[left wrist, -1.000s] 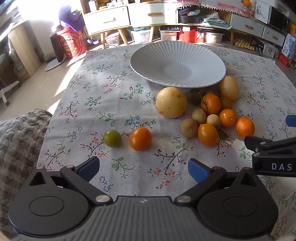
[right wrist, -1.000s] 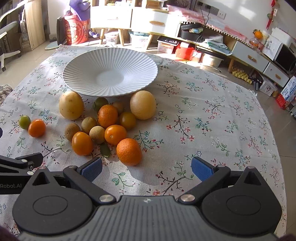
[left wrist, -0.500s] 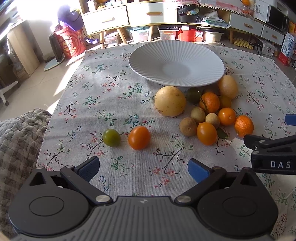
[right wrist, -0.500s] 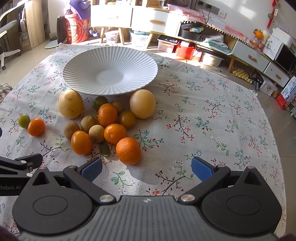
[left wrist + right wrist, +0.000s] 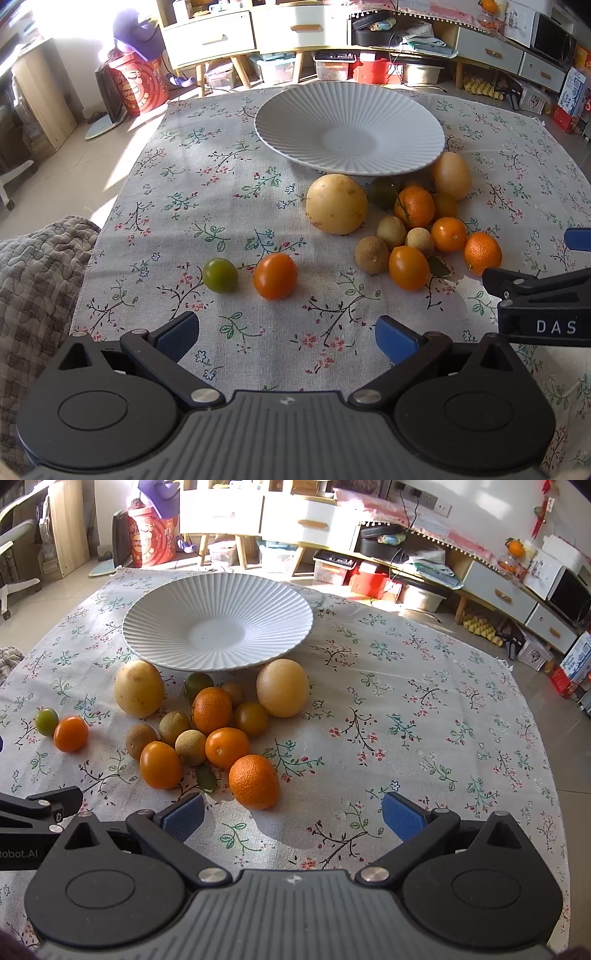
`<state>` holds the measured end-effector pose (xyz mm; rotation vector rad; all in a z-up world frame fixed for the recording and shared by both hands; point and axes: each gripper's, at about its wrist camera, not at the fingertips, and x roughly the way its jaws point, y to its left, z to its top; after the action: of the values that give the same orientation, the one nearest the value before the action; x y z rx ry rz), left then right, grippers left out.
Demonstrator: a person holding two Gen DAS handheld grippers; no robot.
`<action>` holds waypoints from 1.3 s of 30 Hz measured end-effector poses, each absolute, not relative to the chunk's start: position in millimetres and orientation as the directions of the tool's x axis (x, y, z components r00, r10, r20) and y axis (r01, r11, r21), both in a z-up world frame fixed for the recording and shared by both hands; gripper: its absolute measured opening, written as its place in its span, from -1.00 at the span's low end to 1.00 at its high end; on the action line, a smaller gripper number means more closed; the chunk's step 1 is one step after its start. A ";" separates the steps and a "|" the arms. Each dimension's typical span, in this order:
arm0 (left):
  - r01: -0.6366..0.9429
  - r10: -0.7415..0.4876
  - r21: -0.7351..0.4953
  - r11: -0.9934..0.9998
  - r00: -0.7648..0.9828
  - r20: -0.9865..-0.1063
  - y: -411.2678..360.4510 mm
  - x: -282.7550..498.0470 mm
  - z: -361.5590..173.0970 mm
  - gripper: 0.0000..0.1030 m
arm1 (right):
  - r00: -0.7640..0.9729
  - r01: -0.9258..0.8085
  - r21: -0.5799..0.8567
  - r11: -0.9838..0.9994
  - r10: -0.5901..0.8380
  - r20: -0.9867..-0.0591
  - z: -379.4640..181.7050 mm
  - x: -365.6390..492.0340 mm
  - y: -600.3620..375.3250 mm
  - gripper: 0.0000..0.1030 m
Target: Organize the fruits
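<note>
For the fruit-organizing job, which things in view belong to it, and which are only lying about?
Part of the job:
white ribbed plate, holding nothing
fruit cluster on the tablecloth
orange fruit and small green fruit, set apart
left gripper and right gripper, both open

Lying about:
quilted blanket
red drum
storage bins under the cabinets
</note>
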<state>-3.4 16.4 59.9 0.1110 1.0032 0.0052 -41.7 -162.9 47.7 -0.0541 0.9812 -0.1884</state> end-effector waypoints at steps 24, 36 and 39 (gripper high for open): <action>0.157 0.026 0.147 0.977 0.592 -0.805 12.3 20.5 75.4 0.84 | 0.572 0.046 -0.060 0.997 -0.076 -0.817 73.6 -27.3 -181.3 0.99; 0.189 -0.055 0.077 0.979 0.608 -0.792 12.9 45.7 77.2 0.84 | 0.577 0.025 0.005 1.000 -0.011 -0.817 80.4 -7.3 -191.5 0.99; 0.211 -0.089 0.064 0.975 0.643 -0.761 11.8 44.1 70.4 0.84 | 0.603 0.029 0.015 0.999 -0.006 -0.798 76.5 -4.3 -195.9 0.99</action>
<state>44.1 11.8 70.4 0.1526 0.8568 -0.1717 -4.3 -195.9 76.5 0.0269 0.9232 -0.0198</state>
